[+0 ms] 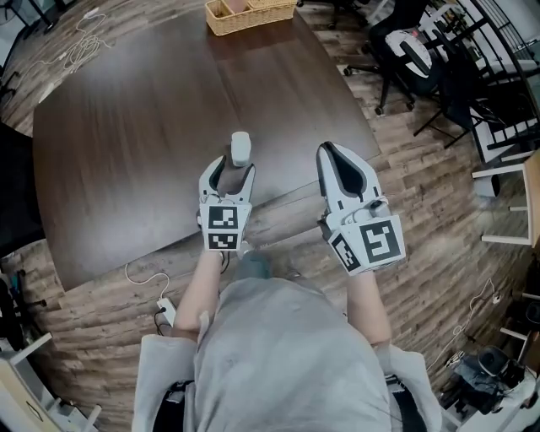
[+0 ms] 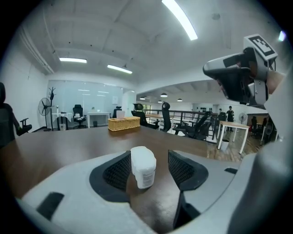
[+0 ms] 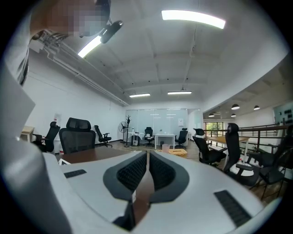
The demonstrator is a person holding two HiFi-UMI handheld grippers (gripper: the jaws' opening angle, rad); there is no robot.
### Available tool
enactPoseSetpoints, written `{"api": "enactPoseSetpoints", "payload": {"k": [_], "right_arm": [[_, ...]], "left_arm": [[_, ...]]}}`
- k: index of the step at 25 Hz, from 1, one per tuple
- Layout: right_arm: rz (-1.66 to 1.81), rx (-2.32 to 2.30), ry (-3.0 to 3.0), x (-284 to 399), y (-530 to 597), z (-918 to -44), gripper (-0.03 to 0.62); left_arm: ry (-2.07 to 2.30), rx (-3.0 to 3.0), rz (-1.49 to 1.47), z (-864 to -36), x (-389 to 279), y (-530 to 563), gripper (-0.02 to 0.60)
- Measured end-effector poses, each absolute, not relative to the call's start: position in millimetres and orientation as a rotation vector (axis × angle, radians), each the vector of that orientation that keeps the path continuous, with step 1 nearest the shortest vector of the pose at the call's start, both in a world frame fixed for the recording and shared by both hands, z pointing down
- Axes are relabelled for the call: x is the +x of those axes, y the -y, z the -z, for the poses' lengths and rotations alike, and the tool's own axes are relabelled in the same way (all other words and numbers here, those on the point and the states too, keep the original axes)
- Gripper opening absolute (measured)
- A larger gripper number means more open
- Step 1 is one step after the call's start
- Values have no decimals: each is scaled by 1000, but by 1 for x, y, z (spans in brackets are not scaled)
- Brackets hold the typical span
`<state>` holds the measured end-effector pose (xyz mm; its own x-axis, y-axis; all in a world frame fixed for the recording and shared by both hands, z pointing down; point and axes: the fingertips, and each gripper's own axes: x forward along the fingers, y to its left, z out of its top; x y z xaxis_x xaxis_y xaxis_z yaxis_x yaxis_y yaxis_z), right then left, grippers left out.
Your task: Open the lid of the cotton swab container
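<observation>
A broad, dark, smooth wood-grain worktop (image 1: 126,126) carries a woven wicker basket (image 1: 245,15) at its far edge, and near the front edge the left gripper (image 1: 231,171) spreads its ribbed black jaws wide around the small, upright white plastic cotton swab container (image 2: 143,165), while the right gripper (image 1: 331,153) has its jaws pressed together, empty.
</observation>
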<state>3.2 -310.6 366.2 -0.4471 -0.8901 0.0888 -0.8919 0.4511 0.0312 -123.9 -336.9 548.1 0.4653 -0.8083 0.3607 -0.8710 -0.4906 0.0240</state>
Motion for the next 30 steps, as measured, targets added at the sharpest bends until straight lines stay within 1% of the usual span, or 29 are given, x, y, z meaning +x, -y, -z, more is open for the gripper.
{"api": "enactPoseSetpoints", "payload": {"k": [3, 8, 24, 25, 26, 30], "right_arm": [[-41, 1629, 2560, 16, 314, -369, 23], [-51, 1665, 2512, 27, 315, -373, 23], [-75, 1719, 2422, 47, 310, -385, 23], [-76, 1719, 2420, 48, 310, -385, 23], [-76, 1720, 2420, 48, 310, -386, 23], [-78, 1715, 2428, 50, 310, -385, 23]], "left_arm": [[1464, 2472, -520, -567, -119, 349, 243], [1490, 2429, -621, -596, -120, 360, 251], [1580, 2308, -701, -629, -117, 383, 252], [1575, 2304, -698, -629, -116, 383, 238], [1568, 2301, -696, -630, -115, 383, 196], [1511, 2319, -702, -626, -111, 382, 193]]}}
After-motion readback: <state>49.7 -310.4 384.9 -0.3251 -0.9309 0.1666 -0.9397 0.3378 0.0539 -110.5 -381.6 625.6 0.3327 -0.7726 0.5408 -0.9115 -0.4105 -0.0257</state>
